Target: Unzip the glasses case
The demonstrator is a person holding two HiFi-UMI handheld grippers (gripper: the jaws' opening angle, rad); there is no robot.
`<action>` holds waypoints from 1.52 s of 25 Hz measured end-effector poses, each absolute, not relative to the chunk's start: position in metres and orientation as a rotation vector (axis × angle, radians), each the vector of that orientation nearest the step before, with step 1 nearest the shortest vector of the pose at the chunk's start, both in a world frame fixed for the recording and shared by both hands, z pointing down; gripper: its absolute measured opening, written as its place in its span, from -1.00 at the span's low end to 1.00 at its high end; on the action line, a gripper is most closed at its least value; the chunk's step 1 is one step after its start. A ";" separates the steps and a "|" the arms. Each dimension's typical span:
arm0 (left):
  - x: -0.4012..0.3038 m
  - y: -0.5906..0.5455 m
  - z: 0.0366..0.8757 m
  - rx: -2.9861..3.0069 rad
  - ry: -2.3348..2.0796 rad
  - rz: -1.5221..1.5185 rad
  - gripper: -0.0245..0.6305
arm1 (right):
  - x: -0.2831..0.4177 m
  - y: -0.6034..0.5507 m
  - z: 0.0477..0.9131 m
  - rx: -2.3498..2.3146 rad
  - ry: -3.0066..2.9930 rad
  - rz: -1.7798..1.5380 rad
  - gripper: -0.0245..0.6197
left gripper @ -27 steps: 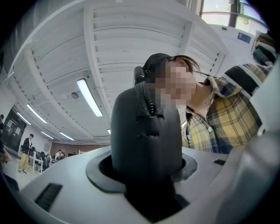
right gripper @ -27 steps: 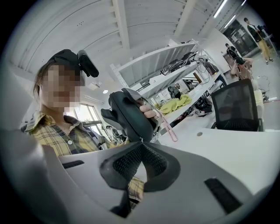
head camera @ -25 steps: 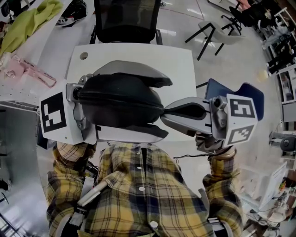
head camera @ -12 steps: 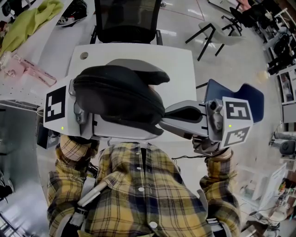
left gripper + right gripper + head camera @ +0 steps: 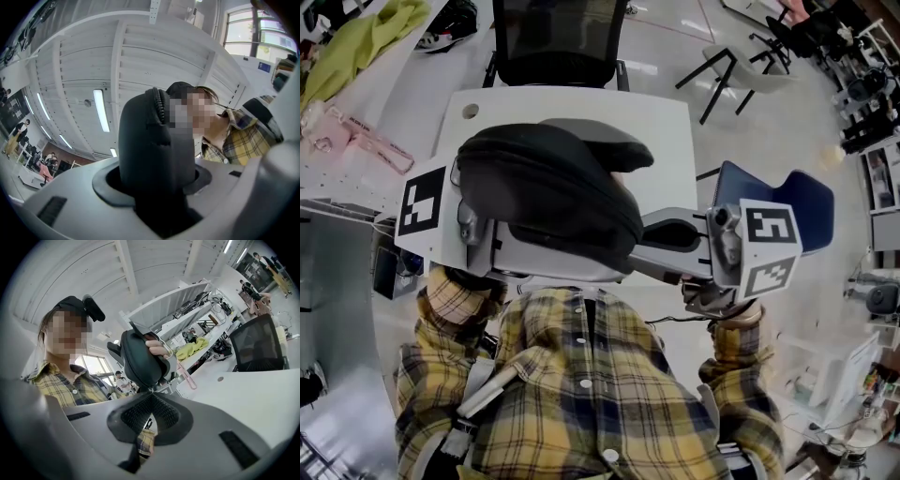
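since 1.0 s ago: glasses case (image 5: 548, 192) has rolled so its broad domed side faces up; left marker cube has shifted up and right; right gripper has crept a little left.

- white table (image 5: 666, 131): bare top visible on the far side and right of the case, with 1 round hole (image 5: 470, 112) near its far-left corner. far edge meets the black mesh chair (image 5: 558, 37); right edge gives onto open floor.
- blue chair (image 5: 806, 202): just beyond the right marker cube, apart from the table's right edge.
- side bench, upper left: green cloth (image 5: 356, 42) and a pink item (image 5: 366, 141), well apart from the work.
- case: black, held in the air in front of the person's checked shirt, over the table's near half as the head view sees it. zip teeth run along its upper rim in the left gripper view.
- left gripper (image 5: 635, 215): 2 jaws clamped across the case, 1 above and 1 below, case filling the gap.
- right gripper (image 5: 151, 393): ribbed pads closed to a point, tips pinching a small silvery zip pull (image 5: 151, 390) at the case's near end. room to its right is free up to the blue chair.
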State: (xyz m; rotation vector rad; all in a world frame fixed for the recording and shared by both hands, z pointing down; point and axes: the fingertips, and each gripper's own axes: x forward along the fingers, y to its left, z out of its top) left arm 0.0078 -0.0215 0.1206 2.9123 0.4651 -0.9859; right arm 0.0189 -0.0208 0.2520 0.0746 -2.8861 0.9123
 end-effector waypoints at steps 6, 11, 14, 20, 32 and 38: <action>0.011 -0.020 0.118 2.888 0.475 -1.005 -0.17 | 0.017 -0.018 0.252 0.061 -2.897 0.924 -0.93; 0.016 -0.017 0.120 2.889 0.485 -0.982 -0.17 | 0.013 -0.017 0.256 0.056 -2.897 0.943 -0.93; 0.016 -0.019 0.120 2.874 0.484 -0.988 -0.17 | 0.010 -0.017 0.257 0.057 -2.904 0.952 -0.93; 0.017 -0.019 0.121 2.878 0.478 -0.972 -0.17 | 0.010 -0.017 0.257 0.064 -2.913 0.959 -0.93; 0.018 -0.022 0.126 2.909 0.448 -0.919 -0.17 | 0.012 -0.020 0.261 0.109 -2.935 0.931 -0.93; 0.020 -0.023 0.128 2.929 0.428 -0.873 -0.17 | 0.015 -0.018 0.259 0.127 -2.940 0.883 -0.92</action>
